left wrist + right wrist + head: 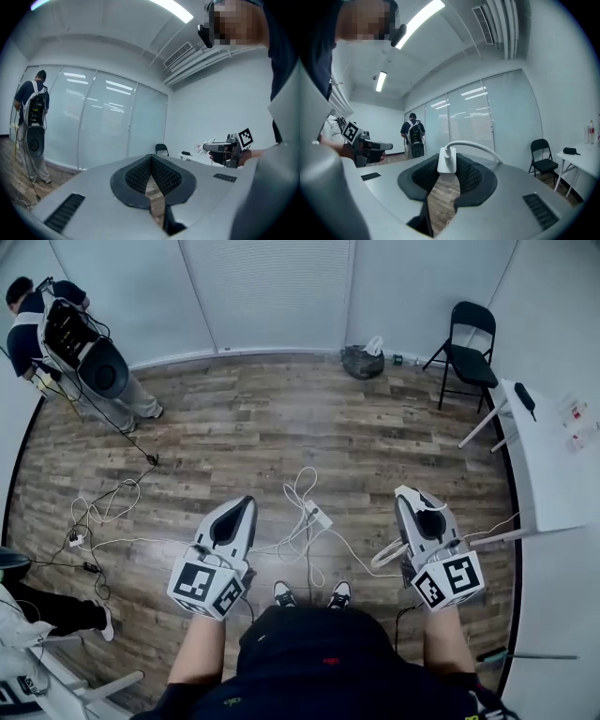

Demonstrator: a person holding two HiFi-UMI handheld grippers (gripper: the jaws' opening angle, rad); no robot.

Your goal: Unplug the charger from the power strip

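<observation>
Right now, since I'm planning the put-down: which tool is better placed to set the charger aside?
Right. The right tool already clamps the white charger, with its cable trailing off. The left tool is closed on nothing.

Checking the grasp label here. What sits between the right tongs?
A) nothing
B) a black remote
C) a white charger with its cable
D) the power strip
C: in the right gripper view the right tongs are clamped on the white charger, and its cable curves away to the right.
</observation>
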